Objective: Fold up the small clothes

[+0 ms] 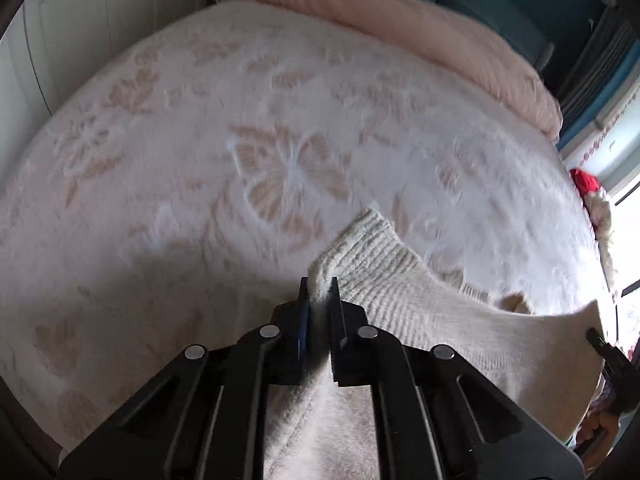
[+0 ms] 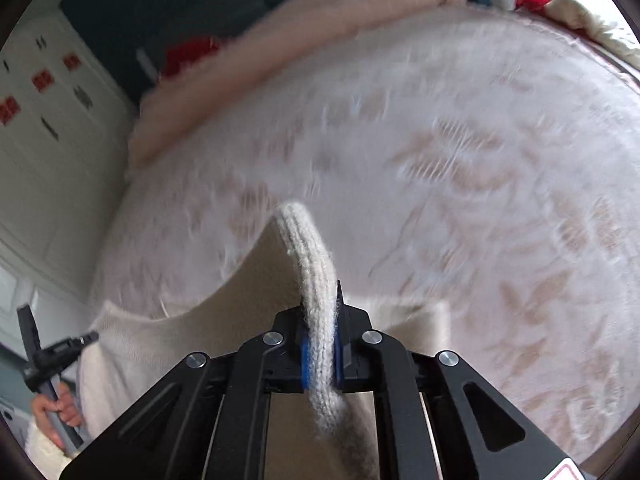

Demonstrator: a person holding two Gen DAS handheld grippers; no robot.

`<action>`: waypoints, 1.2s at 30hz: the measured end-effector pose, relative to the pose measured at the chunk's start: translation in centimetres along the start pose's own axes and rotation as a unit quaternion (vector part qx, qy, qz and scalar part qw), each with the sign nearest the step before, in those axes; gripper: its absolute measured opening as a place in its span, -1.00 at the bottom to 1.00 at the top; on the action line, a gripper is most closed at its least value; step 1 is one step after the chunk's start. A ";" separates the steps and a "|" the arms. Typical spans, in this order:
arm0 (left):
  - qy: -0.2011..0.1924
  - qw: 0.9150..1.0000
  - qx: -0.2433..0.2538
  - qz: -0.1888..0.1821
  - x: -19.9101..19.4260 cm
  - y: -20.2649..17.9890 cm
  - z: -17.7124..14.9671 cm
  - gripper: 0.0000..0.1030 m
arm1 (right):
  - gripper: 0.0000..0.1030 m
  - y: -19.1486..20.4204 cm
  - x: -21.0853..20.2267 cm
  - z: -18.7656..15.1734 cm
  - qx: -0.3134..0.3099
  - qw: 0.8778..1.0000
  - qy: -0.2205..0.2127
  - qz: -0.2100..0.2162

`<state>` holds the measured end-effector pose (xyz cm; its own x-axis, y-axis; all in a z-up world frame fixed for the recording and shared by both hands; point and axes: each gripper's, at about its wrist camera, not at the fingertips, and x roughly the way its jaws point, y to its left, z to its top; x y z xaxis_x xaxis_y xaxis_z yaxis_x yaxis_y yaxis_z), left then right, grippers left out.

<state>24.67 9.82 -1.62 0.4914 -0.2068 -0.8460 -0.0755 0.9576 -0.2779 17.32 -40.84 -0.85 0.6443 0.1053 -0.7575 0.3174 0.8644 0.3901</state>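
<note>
- Left gripper (image 1: pixel 319 286): black fingers pressed together on a bunched fold of the ribbed hem of a cream knit sweater (image 1: pixel 460 336), wool squeezed up between the pads.
- Right gripper (image 2: pixel 320 304): likewise clamped, pinching a thick ribbed band of the same cream knit sweater (image 2: pixel 168 344), the band arching up and forward past the fingertips, then hanging down behind the blue pads.
- Between the two tools: garment stretched in a shallow sag, raised off the bedding at both held points, lower part draping toward the cameras.
- Seen from the left wrist: right gripper's tip showing at the far right edge, at the sweater's far corner.
- Seen from the right wrist: left gripper (image 2: pixel 86 338) small at the lower left, touching the sweater's opposite corner, with the left hand (image 2: pixel 56 410) wrapped around its grey handle.
- Underneath: white plush bedspread (image 1: pixel 200 128) with a tan butterfly (image 1: pixel 288 176) and flower pattern, blurred in both views.
- Beyond that: pale pink blanket (image 1: pixel 420 28) bunched along the far edge of the bed.
- At the bed's right side: a red-and-cream knit item (image 1: pixel 592 196) lying at the edge, near the bright window.
- Further out: white cabinet doors (image 2: pixel 48 120) with red stickers and dark handles, and a teal surface (image 1: pixel 500 4) behind the blanket.
</note>
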 end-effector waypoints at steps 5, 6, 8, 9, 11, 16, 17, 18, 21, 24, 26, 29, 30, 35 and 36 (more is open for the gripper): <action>0.066 0.996 0.015 0.059 7.1 0.1 -0.9 -0.85 | -0.84 -3.6 6.9 -2.2 0.023 0.994 0.098 -0.048; 0.058 0.996 0.016 0.063 7.0 0.2 -1.4 -0.83 | -0.80 -3.1 5.8 -2.1 0.022 0.995 0.080 -0.051; 0.035 0.997 0.029 0.066 5.7 -0.4 -1.6 -0.75 | -0.51 -1.6 3.0 -1.8 0.014 0.997 0.042 -0.068; 0.026 0.997 0.037 0.060 4.4 -0.9 -1.7 -0.67 | -0.49 0.0 1.0 -1.9 -0.013 0.997 0.016 -0.075; 0.005 0.996 0.063 0.057 1.7 -1.6 -2.3 -0.40 | -0.48 3.0 -1.5 -2.5 -0.062 0.996 -0.009 -0.060; 0.000 0.999 0.037 0.024 -2.4 -1.9 -6.0 -0.02 | -0.60 10.3 0.0 -7.5 -0.107 0.991 0.059 0.050; 0.006 0.999 0.032 0.014 -2.5 -2.3 -6.9 -0.02 | -0.64 12.0 1.3 -9.1 -0.123 0.987 0.080 0.064; 0.013 0.999 0.030 0.001 -2.6 -2.9 -8.1 -0.02 | -0.64 13.1 2.1 -10.0 -0.134 0.984 0.092 0.069; 0.043 0.996 0.073 -0.002 -0.7 -5.5 -10.9 -0.02 | -0.65 16.3 5.1 -12.1 -0.171 0.974 0.125 0.076; 0.034 0.990 0.129 0.046 0.9 -6.7 -12.4 0.03 | -0.86 14.0 6.4 -11.3 -0.155 0.979 0.121 0.045; 0.037 0.989 0.134 0.045 0.9 -6.7 -12.1 0.05 | -0.98 9.7 4.7 -10.0 -0.115 0.988 0.103 0.021; 0.047 0.991 0.121 0.034 0.9 -5.9 -11.6 0.05 | -1.00 2.4 1.6 -8.9 -0.072 0.993 0.072 -0.058; 0.048 0.991 0.119 0.033 1.0 -5.7 -11.6 0.05 | -1.00 -1.2 0.1 -8.5 -0.038 0.995 0.064 -0.071; 0.039 0.990 0.125 0.050 1.0 -6.2 -12.2 0.08 | -0.87 -6.1 -5.6 -8.0 0.024 0.996 0.025 -0.082; 0.039 0.990 0.125 0.053 1.0 -6.3 -12.2 0.08 | -0.87 -6.0 -6.3 -8.2 0.025 0.997 0.026 -0.075</action>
<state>15.07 1.12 -6.26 0.4228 -0.1079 -0.8998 0.0980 0.9925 -0.0730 5.58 -42.66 -2.72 0.5508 0.0030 -0.8346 0.4419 0.8473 0.2947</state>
